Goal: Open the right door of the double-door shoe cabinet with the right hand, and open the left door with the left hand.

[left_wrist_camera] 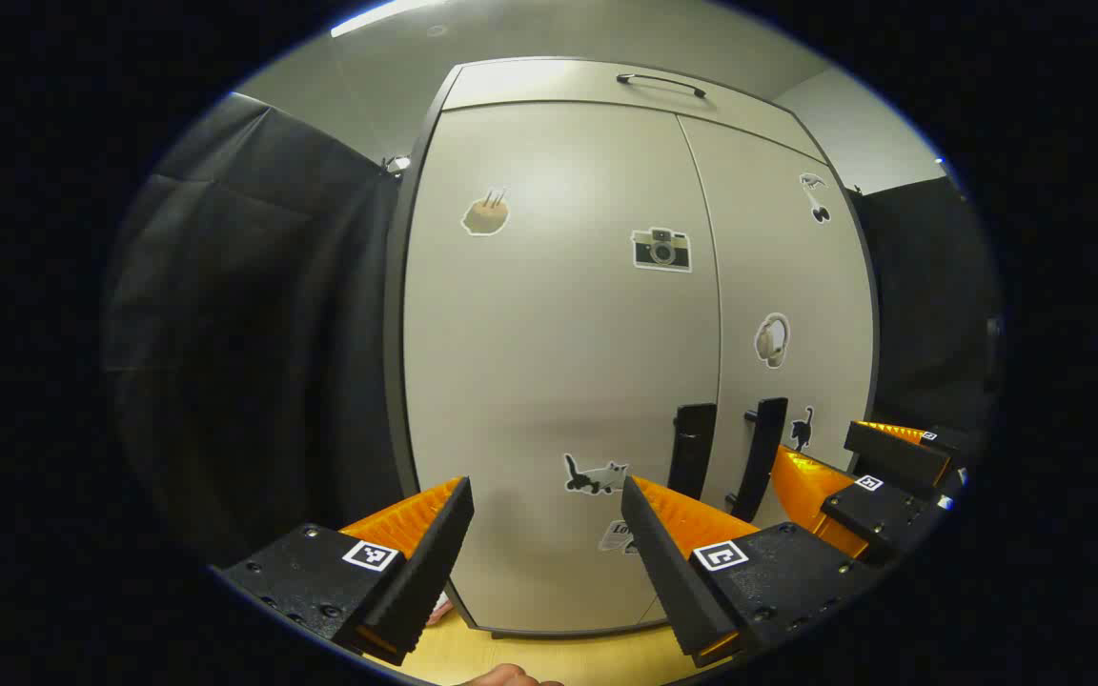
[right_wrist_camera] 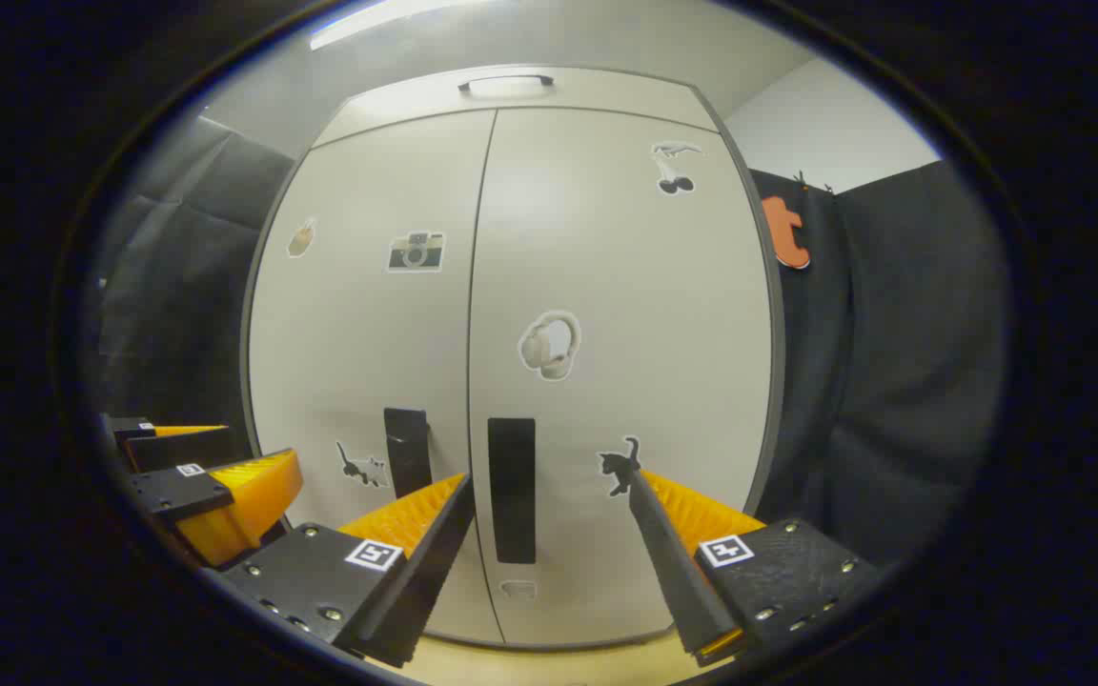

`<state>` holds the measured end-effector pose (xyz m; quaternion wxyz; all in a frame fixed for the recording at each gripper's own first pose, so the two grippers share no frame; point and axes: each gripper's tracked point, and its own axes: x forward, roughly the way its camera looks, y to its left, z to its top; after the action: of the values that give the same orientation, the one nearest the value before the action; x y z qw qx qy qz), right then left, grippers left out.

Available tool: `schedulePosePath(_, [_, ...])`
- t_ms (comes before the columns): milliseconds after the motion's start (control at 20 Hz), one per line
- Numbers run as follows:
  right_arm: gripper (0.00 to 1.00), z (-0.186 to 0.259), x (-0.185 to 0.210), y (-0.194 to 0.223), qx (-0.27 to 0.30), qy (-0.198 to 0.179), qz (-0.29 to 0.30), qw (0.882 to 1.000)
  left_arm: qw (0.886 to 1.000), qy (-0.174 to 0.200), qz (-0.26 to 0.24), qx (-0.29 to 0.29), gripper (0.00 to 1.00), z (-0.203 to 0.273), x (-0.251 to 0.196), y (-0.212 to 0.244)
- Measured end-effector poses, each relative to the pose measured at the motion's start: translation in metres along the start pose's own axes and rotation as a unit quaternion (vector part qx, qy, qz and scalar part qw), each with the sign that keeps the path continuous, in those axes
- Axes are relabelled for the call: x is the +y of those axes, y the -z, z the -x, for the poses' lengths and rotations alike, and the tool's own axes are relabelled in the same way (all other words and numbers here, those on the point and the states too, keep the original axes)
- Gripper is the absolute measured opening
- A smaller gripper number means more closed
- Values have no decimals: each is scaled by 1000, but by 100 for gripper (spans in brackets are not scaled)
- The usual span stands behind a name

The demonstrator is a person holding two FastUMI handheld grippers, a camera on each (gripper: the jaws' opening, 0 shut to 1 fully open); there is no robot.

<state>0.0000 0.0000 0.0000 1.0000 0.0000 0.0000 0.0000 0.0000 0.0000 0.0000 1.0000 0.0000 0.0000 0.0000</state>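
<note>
Beige shoe cabinet (right_wrist_camera: 520, 362) fills frame centre, both doors shut. Right door handle (right_wrist_camera: 511, 491), upright black bar, lower centre, straight ahead between my right gripper (right_wrist_camera: 549, 519) fingers, spread, apart from it. Left gripper (left_wrist_camera: 549, 519) spread; left door handle (left_wrist_camera: 692, 450) up-right of it.

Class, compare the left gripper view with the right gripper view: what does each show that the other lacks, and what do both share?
Left gripper view: the right hand-held gripper at lower right, and a fingertip at the bottom edge. Right gripper view: the left hand-held gripper at lower left. Both: the shoe cabinet with its doors closed, the camera sticker, and open fingers in the foreground.
</note>
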Motion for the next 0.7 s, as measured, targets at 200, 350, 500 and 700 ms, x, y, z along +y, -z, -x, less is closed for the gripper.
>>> schedulePosePath(200, [85, -12, 7, 10, 17, -5, -9, 1000, 1000, -15, -3, -8, 96, 2, 20, -4])
schedulePosePath(350, [79, -19, 11, 14, 22, -5, -5, 1000, 1000, -25, -5, -12, 96, 3, 30, -6])
schedulePosePath(500, [77, -25, 14, 19, 24, -9, 1, 1000, 999, -39, -8, -12, 96, 3, 41, -5])
schedulePosePath(700, [55, -34, 18, 20, 22, -12, 0, 1000, 999, -52, -4, -8, 96, 3, 51, -1])
